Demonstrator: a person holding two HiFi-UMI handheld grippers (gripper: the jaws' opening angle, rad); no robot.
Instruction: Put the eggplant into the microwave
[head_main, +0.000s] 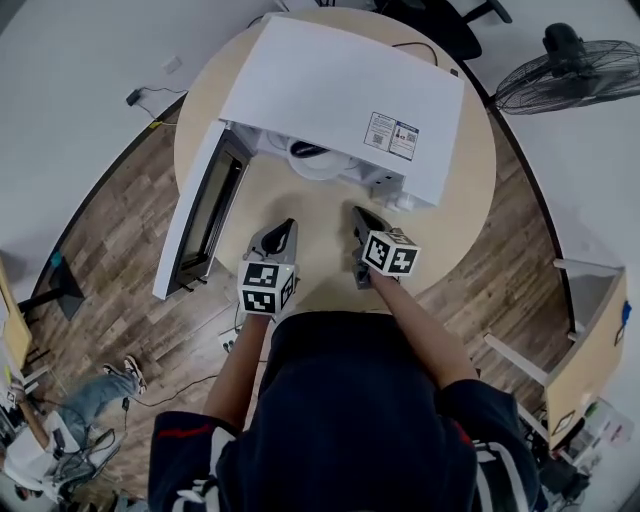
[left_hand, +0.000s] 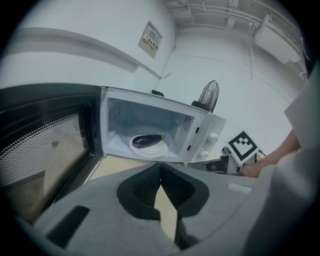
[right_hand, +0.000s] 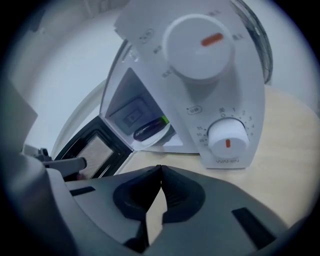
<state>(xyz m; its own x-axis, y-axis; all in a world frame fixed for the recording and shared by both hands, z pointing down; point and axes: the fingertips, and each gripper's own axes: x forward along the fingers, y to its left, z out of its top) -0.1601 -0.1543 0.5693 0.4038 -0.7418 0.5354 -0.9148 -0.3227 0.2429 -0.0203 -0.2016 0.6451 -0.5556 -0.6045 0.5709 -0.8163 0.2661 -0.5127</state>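
Two claws, both pinched shut with nothing between the jaws: the left claw and the right claw hover over the worktop, near the front of the microwave. Farther in, the eggplant lies on the white plate inside the cavity, so the placing itself looks done. The door stands swung wide on the left. The likely next move is for the left claw to get outside that door and push it shut squarely.
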